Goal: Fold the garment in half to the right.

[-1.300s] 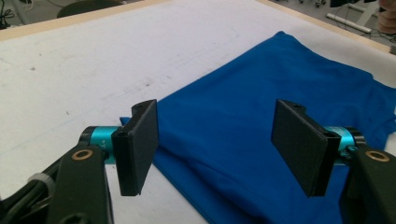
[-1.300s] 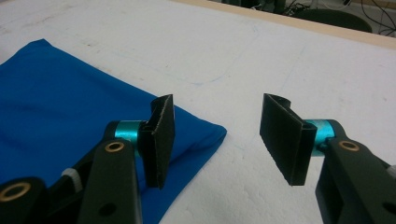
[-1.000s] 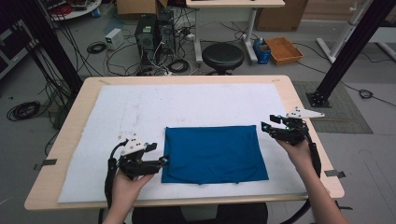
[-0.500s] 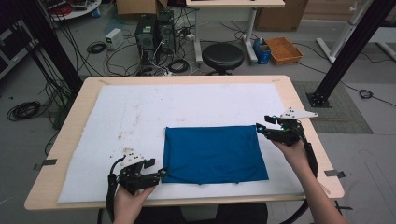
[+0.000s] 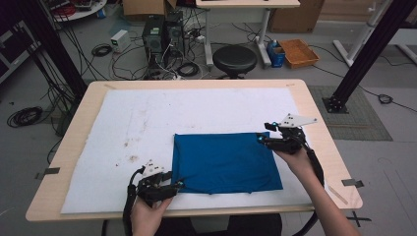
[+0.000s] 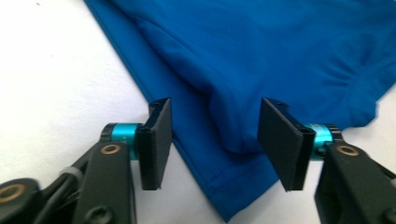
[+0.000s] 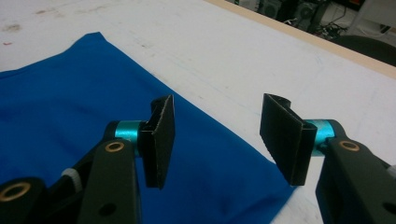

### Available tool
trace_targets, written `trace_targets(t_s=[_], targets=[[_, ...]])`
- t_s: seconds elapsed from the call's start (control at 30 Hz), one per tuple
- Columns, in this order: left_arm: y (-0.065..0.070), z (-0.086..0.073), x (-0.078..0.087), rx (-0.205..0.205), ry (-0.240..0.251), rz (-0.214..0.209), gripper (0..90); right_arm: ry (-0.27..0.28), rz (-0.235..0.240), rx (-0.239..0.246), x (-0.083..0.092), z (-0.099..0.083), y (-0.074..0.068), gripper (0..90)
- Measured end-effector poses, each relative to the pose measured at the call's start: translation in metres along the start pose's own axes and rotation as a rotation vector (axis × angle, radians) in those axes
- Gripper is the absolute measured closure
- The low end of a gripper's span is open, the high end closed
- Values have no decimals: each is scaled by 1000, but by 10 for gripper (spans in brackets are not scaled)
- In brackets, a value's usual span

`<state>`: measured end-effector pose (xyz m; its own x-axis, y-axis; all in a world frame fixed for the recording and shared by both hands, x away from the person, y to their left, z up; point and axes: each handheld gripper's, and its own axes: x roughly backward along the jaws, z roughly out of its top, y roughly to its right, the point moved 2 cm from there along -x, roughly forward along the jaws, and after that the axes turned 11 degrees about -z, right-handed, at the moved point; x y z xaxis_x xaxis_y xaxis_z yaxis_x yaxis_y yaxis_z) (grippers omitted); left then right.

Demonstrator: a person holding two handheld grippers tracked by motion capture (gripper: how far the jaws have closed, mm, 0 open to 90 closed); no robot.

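At the lower middle of the high view, the blue cloth [image 5: 226,162] lies flat on the white mat [image 5: 147,123]. The left gripper [image 5: 169,188], its jaws just closing, straddles the cloth's lower-left corner unpinched; the right gripper [image 5: 263,141], open, hovers over the upper-right corner, likely for a 2-corner fold.

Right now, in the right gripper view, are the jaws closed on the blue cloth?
No, the right gripper has its jaws apart above the blue cloth, with nothing pinched between them.
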<state>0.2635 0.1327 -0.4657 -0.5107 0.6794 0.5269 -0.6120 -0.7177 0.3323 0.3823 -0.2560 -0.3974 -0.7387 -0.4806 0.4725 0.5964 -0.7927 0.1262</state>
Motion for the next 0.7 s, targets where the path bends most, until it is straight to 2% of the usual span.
trace_targets(t_s=[0.07, 0.27, 0.33, 0.4, 0.57, 0.7], targets=[[0, -1, 1, 7, 9, 16, 537, -10, 20, 9, -4, 4, -7, 455], [2, -3, 0, 7, 20, 50, 537, 8, 69, 36, -18, 23, -29, 455], [3, -3, 0, 25, 27, 59, 546, 16, 89, 42, -26, 31, -38, 457], [1, -3, 1, 50, 33, 63, 590, 5, 106, 45, -36, 38, -47, 457], [2, -4, 1, 25, 30, 87, 643, -18, 127, 75, -62, 54, -70, 472], [2, -4, 1, 34, 37, 92, 657, -50, 155, 77, -85, 68, -90, 499]])
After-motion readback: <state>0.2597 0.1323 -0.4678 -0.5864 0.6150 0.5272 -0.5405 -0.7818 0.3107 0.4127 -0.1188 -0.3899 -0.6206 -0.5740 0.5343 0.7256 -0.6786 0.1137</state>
